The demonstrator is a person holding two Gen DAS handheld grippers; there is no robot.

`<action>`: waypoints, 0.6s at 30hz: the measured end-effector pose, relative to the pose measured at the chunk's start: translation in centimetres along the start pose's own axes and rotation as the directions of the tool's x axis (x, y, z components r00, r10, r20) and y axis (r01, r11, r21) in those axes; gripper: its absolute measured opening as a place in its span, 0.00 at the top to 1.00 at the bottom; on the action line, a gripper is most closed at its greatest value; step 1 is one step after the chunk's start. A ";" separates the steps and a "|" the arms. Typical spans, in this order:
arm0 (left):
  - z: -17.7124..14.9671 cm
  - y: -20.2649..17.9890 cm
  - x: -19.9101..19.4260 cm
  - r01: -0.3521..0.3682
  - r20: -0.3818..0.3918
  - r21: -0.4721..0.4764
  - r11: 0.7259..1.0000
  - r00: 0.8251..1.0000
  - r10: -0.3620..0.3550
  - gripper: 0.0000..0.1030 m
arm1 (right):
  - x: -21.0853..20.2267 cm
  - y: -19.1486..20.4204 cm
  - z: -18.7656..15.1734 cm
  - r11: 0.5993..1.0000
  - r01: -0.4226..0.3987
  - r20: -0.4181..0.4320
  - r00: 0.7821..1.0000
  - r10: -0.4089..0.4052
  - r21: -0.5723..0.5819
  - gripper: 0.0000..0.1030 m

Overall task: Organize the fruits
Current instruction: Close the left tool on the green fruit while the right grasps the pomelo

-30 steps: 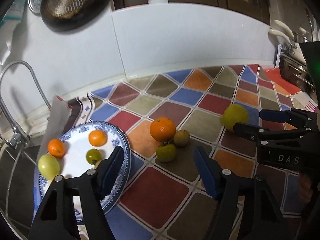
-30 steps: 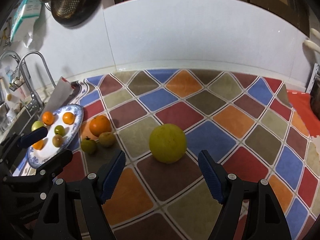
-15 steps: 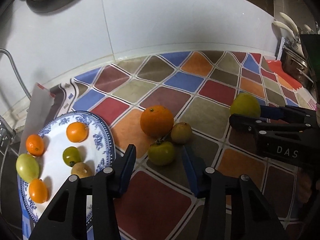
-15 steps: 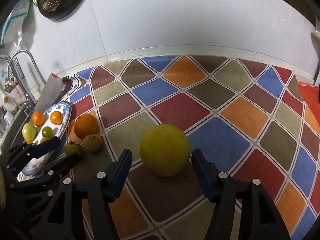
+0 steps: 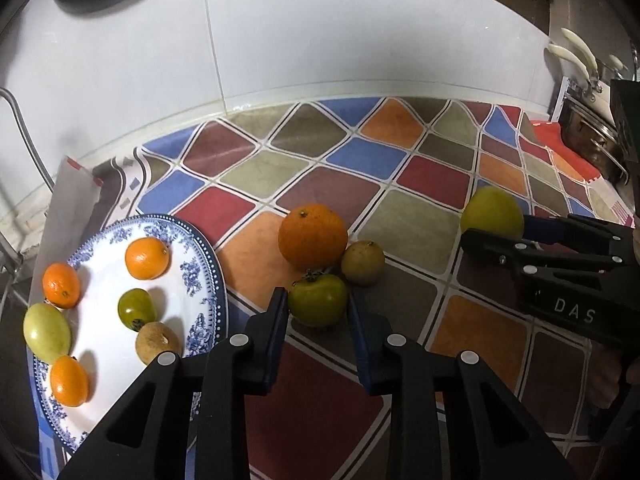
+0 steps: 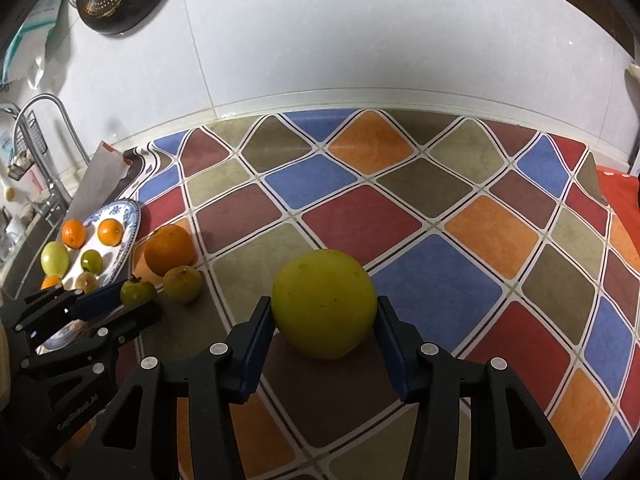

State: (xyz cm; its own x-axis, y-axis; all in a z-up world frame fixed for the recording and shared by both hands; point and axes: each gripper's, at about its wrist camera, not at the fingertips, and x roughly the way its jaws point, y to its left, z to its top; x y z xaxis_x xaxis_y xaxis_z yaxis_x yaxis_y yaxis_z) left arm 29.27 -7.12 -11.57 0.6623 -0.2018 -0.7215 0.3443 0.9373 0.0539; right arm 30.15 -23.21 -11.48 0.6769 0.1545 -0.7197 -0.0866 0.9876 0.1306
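My left gripper (image 5: 318, 312) brackets the green tomato (image 5: 317, 299), jaws narrow. My right gripper (image 6: 324, 322) squeezes the yellow fruit (image 6: 324, 303) on the chequered bench (image 6: 400, 216) below white wall tiles (image 6: 360, 32).

Right gripper (image 6: 324, 322) reaches in from six o'clock, its two blue-padded fingers (image 6: 256, 344) touching either side of a large yellow fruit (image 6: 325, 304) at centre. The fruit sits on a mat (image 6: 400, 216) of coloured diamond patches. At nine o'clock, an orange (image 6: 169, 249) lies on the mat, with a brownish fruit (image 6: 182, 284) and a green tomato (image 6: 134, 292) just beside it. Left gripper (image 6: 116, 304) comes in from eight o'clock, its fingers on either side of the tomato; contact is unclear. Beyond it, a blue-patterned plate (image 6: 130, 220) holds several small fruits. A white wall (image 6: 360, 40) fills twelve o'clock, with a tap (image 6: 44, 120) at ten o'clock.
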 end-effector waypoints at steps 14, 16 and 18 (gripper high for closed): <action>-0.5 0.3 -4.8 -0.001 0.069 -0.020 1.000 0.998 0.002 0.71 | -4.2 2.1 -0.5 0.998 -0.035 0.046 0.998 0.037 -0.044 0.51; -0.7 0.4 -5.6 -0.002 0.079 -0.025 1.000 0.997 0.004 0.71 | -5.0 2.6 -0.7 0.998 -0.040 0.055 0.998 0.043 -0.050 0.51; -1.0 0.5 -6.5 -0.005 0.088 -0.030 1.000 0.996 0.008 0.71 | -5.7 3.0 -0.8 0.997 -0.046 0.063 0.997 0.049 -0.054 0.51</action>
State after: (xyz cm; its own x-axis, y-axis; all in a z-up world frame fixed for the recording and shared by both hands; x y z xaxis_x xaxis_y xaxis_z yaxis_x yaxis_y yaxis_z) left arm 24.49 -5.05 -7.56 0.7211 -0.2186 -0.6574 0.3206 0.9465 0.0369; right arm 25.42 -21.12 -7.56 0.7163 0.2010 -0.6682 -0.1570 0.9795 0.1263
